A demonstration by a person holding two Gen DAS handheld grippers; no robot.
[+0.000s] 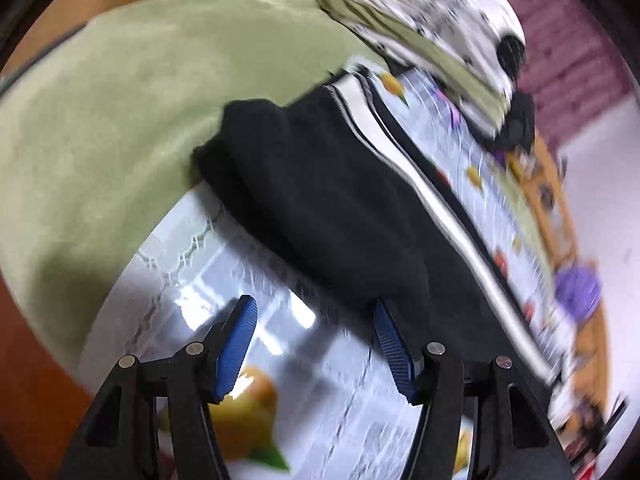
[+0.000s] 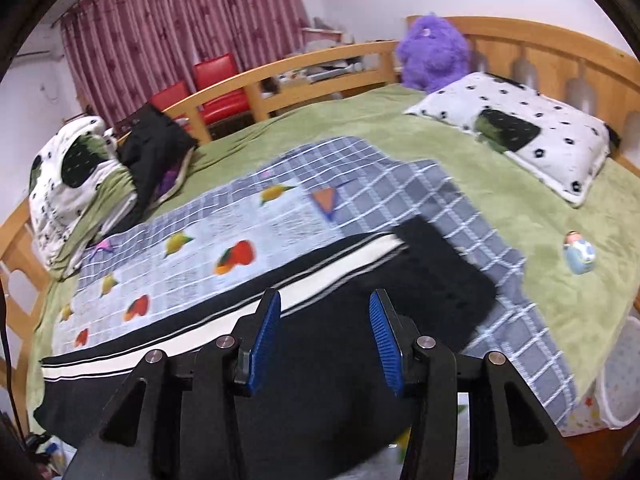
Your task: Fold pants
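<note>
Black pants with a white side stripe lie stretched out flat on a fruit-print checked cloth on the bed. My right gripper is open and empty, just above the pants near their middle. In the left wrist view the pants run from the centre to the lower right, one end bunched on the green blanket. My left gripper is open and empty, over the cloth, its right fingertip beside the pants' edge. This view is motion-blurred.
A green blanket covers the bed. A spotted pillow and purple plush toy sit at the headboard. A small figurine lies on the right. Bundled bedding and dark clothes lie left. A wooden bed rail runs behind.
</note>
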